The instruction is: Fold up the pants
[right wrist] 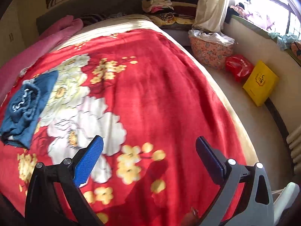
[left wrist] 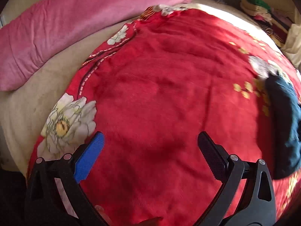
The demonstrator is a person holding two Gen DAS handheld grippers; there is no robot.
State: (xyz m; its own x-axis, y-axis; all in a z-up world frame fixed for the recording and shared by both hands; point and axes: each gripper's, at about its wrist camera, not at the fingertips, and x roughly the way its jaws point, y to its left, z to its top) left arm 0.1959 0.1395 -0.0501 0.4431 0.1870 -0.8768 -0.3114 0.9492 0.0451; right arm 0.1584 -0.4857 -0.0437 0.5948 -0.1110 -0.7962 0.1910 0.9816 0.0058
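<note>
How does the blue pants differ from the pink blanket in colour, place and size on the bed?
The blue pants are dark blue; the pink blanket is plain pink. The pants lie bunched on the red flowered blanket; the pink blanket lies beside it, along the bed's edge. The pants form a small heap; the pink blanket is a long, bulky roll. Both are soft fabric, and neither gripper touches them.

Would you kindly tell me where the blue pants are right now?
The blue pants lie bunched on the red floral blanket, at the right wrist view's left edge and the left wrist view's right edge, beside the large white flowers.

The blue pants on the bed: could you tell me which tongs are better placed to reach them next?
Probably the right tongs: the blue pants show fully in their view. From the left tongs, the pants sit at the frame edge. Both are open.
</note>
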